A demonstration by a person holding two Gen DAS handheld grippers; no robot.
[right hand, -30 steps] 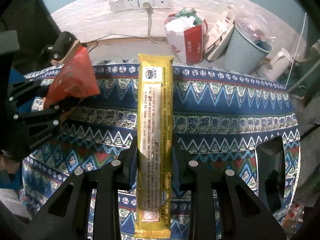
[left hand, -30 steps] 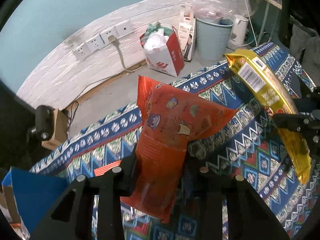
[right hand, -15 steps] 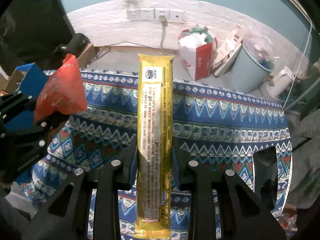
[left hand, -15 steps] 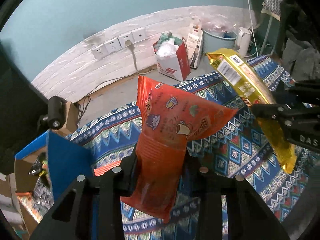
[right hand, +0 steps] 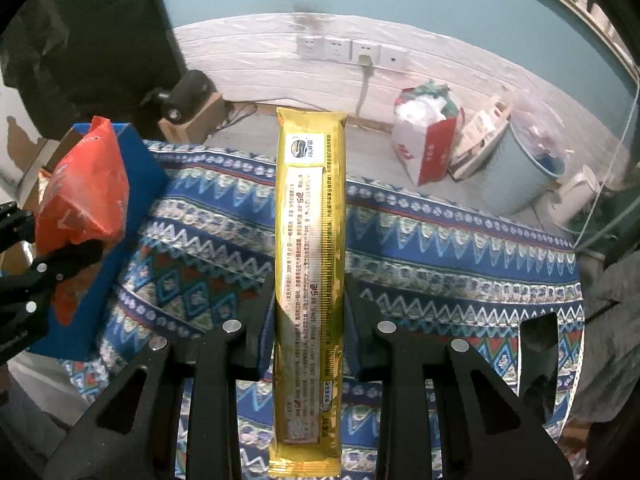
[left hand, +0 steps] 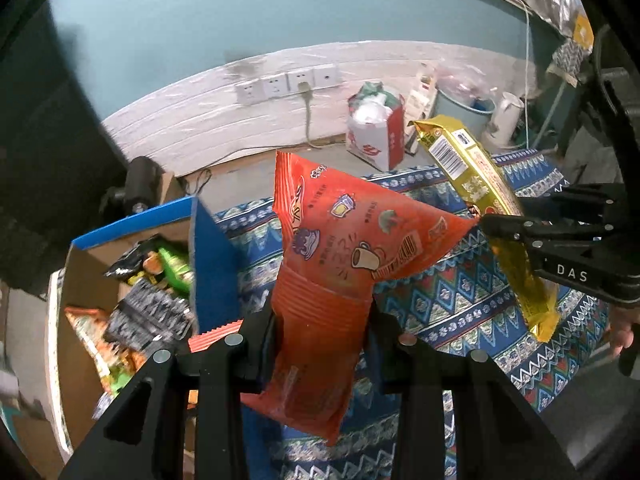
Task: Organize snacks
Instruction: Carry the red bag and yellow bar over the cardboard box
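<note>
An orange snack bag is pinched across its narrow lower part by the left gripper, whose pads are pressed into the wrapper so that it is creased between them; the wider top of the bag is spread above the fingers and is held in the air over the patterned blue cloth. A long gold snack packet is clamped lengthwise by the right gripper, the jaws being pressed together on its sides, and it is likewise carried clear of the cloth. In the left wrist view an open cardboard box with blue flaps is seen at the cloth's left edge, just beside the orange bag, with several snack packets lying inside. Beyond the cloth's far edge a red-and-white paper bag, a pale blue bin and wall sockets are found.
</note>
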